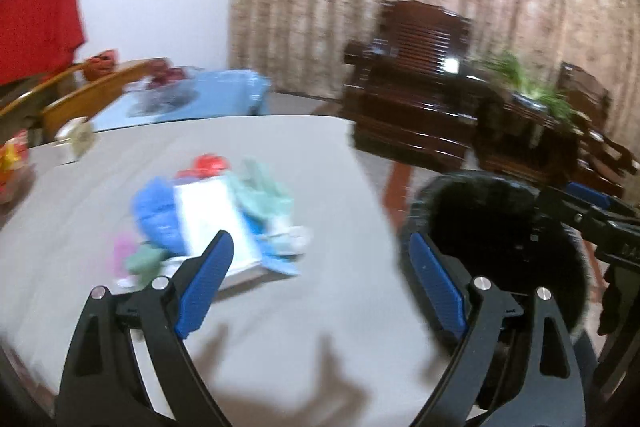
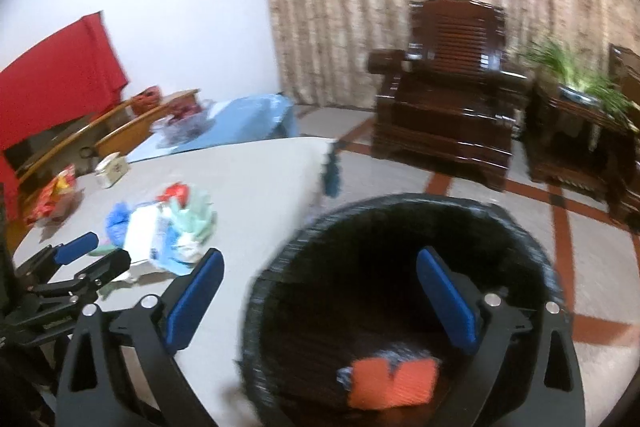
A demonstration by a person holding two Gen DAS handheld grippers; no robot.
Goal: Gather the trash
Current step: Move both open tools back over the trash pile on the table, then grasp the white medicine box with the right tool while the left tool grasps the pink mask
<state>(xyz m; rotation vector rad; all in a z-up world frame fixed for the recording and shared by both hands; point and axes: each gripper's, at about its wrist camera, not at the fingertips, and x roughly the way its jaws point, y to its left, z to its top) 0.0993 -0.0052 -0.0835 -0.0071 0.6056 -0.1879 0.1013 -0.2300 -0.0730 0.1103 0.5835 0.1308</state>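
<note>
A pile of trash (image 1: 216,215) lies on the grey table (image 1: 280,307): blue, green, red and pink wrappers around a white packet. It also shows in the right wrist view (image 2: 160,231). My left gripper (image 1: 320,259) is open and empty, just short of the pile. A black bin (image 2: 400,291) stands off the table's right edge with an orange wrapper (image 2: 394,381) inside. My right gripper (image 2: 320,275) is open and empty above the bin's rim. The bin also shows in the left wrist view (image 1: 480,227), with my right gripper (image 1: 600,223) beside it.
A small box (image 2: 112,169) and a red-yellow snack bag (image 2: 56,195) sit at the table's far left. A blue-covered table (image 2: 240,123) and wooden chairs (image 2: 132,131) stand beyond. A dark wooden armchair (image 2: 448,107) and a plant stand (image 2: 576,131) are across the tiled floor.
</note>
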